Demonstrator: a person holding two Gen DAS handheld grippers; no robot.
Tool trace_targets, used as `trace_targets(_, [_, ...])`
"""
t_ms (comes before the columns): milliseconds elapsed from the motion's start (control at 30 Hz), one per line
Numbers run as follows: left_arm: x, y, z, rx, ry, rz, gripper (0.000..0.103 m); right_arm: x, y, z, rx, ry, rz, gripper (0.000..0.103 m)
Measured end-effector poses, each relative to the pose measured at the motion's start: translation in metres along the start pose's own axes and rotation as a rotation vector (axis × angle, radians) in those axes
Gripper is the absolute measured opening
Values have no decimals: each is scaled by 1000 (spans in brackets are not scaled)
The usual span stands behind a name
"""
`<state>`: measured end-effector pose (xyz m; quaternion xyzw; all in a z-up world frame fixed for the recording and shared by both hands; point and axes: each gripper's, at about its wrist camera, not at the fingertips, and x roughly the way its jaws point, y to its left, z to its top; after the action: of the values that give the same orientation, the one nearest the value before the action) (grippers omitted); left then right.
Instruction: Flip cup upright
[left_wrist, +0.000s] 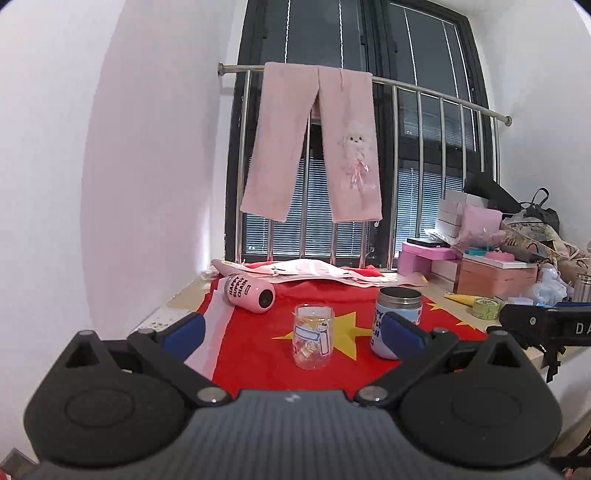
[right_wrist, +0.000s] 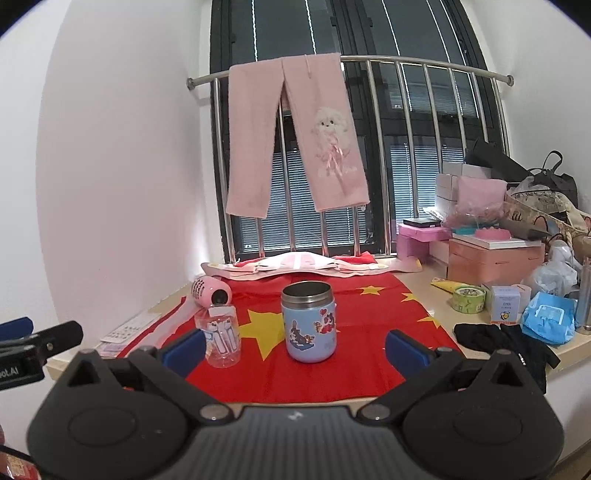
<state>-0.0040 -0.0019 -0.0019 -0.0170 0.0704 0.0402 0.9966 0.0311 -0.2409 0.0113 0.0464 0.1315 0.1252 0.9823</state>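
Both tools hang short of the worktop's near edge, left tool (left_wrist: 293, 332) and right tool (right_wrist: 295, 349) each spread apart and holding nothing. The pink cup (left_wrist: 246, 294) lies on its side on the red cloth (right_wrist: 354, 321) toward the far left corner, behind the upright clear glass (left_wrist: 313, 336) and blue cup (right_wrist: 308, 322).

Lived-in home, probably a bedroom corner by a window ledge. Shown by pink pyjama trousers (right_wrist: 295, 136) draped over a steel window railing (right_wrist: 424, 61), stacked pink gift boxes (right_wrist: 495, 258) and bags (right_wrist: 554, 177) crowding the right end, a tissue pack (right_wrist: 548, 317), tape roll (right_wrist: 468, 299), and a red star-printed cloth (right_wrist: 369, 332) spread over the ledge.
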Motion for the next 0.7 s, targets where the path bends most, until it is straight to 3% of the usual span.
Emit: trace_targets(700, [-1, -2, -3, -4, 10, -6, 103, -1, 3, 0, -4, -5, 4, 103])
